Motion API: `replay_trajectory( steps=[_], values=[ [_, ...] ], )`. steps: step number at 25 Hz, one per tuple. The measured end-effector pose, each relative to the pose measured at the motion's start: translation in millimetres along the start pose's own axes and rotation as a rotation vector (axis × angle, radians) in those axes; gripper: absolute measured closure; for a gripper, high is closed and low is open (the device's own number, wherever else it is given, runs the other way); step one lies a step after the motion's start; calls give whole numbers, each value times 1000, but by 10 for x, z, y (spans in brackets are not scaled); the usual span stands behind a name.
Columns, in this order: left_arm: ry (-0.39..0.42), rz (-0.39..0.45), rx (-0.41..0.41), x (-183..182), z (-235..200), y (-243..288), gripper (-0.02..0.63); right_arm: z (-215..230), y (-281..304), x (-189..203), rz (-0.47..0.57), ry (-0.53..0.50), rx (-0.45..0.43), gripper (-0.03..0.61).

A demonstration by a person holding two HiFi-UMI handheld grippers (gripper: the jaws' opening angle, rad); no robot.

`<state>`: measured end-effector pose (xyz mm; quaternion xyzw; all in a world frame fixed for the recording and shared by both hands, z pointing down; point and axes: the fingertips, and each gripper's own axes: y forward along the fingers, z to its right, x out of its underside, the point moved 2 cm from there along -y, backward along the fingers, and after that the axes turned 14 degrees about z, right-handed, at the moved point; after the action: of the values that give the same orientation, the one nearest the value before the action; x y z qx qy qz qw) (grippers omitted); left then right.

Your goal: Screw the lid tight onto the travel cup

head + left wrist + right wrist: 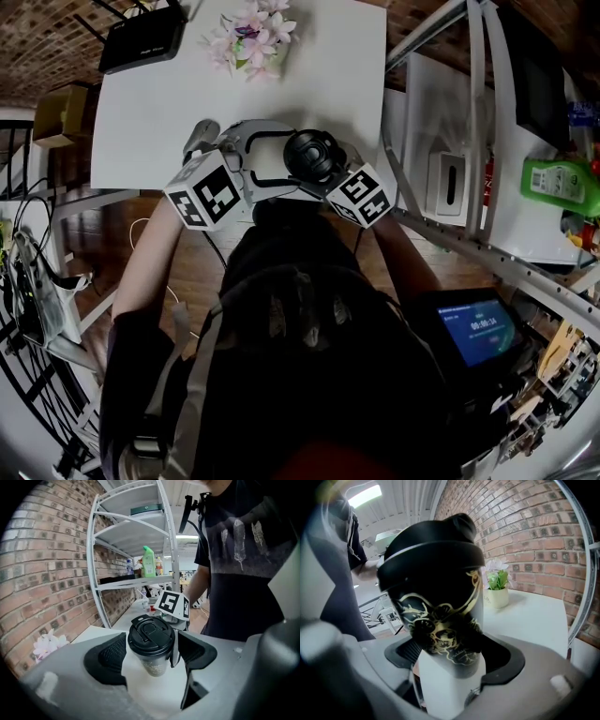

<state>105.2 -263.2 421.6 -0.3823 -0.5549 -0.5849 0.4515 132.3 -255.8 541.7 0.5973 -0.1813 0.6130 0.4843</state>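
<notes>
Right tool (pixel 454 660) pinches upright black-and-gold travel cup (pixel 440 606) low; left tool (pixel 152 644) clamps its round black plastic lid (pixel 151 633), twist axis vertical.

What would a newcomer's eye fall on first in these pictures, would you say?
First the cup, black with a gold pattern, filling the right gripper view where the right hand-held gripper clamps its lower body. Next its black lid, held between the jaws of the left hand-held gripper at the near edge of the white table. Farther back, a pot of pale flowers stands at the table's far edge.
</notes>
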Motion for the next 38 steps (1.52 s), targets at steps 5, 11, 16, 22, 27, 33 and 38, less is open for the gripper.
replay_trajectory(
  steps=[5, 11, 16, 22, 27, 33, 38],
  values=[
    [40, -30, 54, 93, 34, 124, 259, -11, 3, 0, 2, 1, 3, 186],
    [13, -3, -17, 112, 33, 136, 261, 5, 10, 4, 8, 0, 6, 186],
    [-11, -7, -90, 100, 57, 139, 261, -2, -3, 8, 11, 2, 5, 186],
    [-30, -4, -152, 101, 67, 135, 261, 1, 1, 8, 13, 3, 6, 186],
    [-24, -17, -123, 93, 81, 112, 258, -1, 8, 9, 14, 4, 6, 186],
    [-39, -6, -90, -76, 30, -72, 256, -3, 9, 9, 14, 4, 3, 186],
    [31, -65, -42, -20, 0, -29, 258, -3, 5, 12, 17, 6, 3, 186]
  ],
)
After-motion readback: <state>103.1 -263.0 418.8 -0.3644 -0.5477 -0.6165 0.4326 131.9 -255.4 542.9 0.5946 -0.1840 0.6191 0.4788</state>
